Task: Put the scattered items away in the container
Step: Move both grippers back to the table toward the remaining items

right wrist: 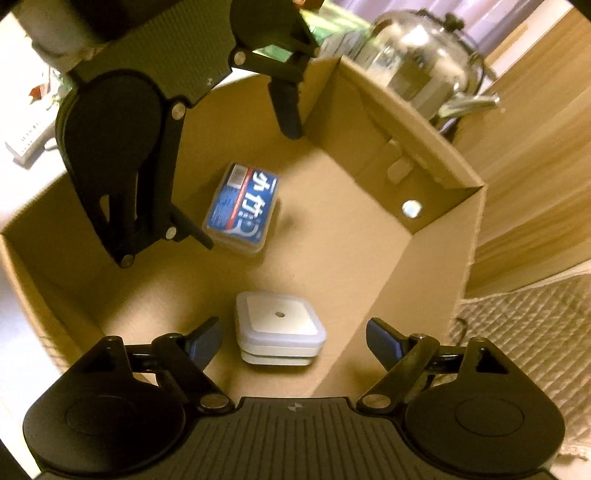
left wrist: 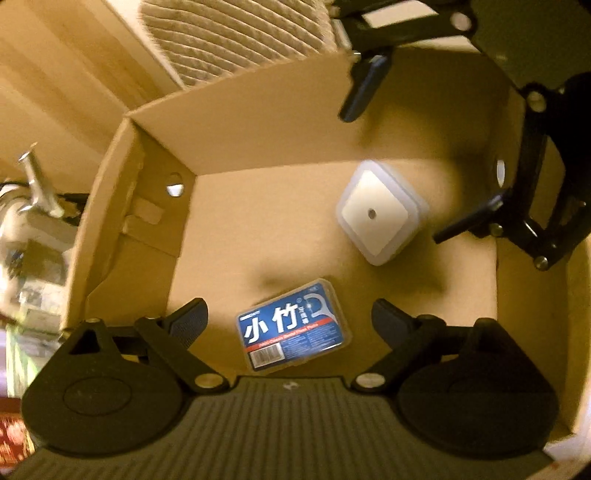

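Both grippers hang over an open cardboard box [left wrist: 236, 147], pointing down into it from opposite sides. The left gripper [left wrist: 288, 317] has its fingers spread wide apart, with nothing between them; it sits above the floss case [left wrist: 293, 325], which lies flat on the box floor. The right gripper [right wrist: 293, 338] is likewise spread wide and holds nothing; it hovers over the white square unit [right wrist: 280, 326], which rests on the box floor just beneath its fingers. In the left wrist view the right gripper [left wrist: 417, 173] reaches in from the upper right, one finger near the back wall, the other near the right wall. In the right wrist view the left gripper [right wrist: 247, 188] enters from the upper left, its fingers straddling the space over the floss case.

Counted: two grippers, one box, two items inside it. The floss case is a clear plastic box with a blue label bearing white characters and a barcode at one end. The white unit is square with rounded corners and a small dark dot in the middle of its top face. The two lie apart on the box floor, neither touching a wall.

Outside the box stand one shiny metal kettle [right wrist: 424, 62] beyond the far wall, one ribbed woven mat [left wrist: 236, 33] beside it, and a white power strip [right wrist: 27, 138] at the edge.
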`<action>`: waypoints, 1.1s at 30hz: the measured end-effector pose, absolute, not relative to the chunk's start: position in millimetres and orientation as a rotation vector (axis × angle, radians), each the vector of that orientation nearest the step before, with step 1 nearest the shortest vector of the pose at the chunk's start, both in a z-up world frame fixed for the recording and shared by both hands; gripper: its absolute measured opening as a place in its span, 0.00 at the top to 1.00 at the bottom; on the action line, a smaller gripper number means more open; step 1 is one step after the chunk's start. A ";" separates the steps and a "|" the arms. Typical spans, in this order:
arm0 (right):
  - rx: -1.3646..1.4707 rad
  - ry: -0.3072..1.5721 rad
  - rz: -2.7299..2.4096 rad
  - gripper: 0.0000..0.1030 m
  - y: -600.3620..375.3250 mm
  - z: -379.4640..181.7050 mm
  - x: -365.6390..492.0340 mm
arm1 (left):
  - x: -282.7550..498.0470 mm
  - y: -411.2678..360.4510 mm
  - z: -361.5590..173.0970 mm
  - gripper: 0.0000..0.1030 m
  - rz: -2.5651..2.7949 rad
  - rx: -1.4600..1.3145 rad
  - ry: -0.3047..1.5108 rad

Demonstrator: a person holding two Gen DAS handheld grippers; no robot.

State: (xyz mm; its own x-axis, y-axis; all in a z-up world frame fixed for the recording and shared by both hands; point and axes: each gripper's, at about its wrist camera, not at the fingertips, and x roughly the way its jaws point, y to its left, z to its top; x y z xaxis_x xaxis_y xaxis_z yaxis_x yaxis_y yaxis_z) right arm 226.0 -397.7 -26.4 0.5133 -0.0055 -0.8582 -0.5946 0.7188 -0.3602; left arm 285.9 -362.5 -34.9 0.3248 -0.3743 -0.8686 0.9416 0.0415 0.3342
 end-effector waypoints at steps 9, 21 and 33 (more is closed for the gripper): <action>-0.605 0.814 0.303 0.15 -384.6 42.6 185.2 | 269.3 -305.8 42.2 0.07 -0.997 0.872 0.608; -0.323 0.604 0.422 0.12 -296.1 80.4 100.0 | 228.2 -128.2 85.3 0.01 -0.668 0.544 0.707; -0.189 0.718 0.550 0.12 -202.4 22.1 82.4 | 168.9 28.8 63.7 0.01 -0.386 0.400 0.792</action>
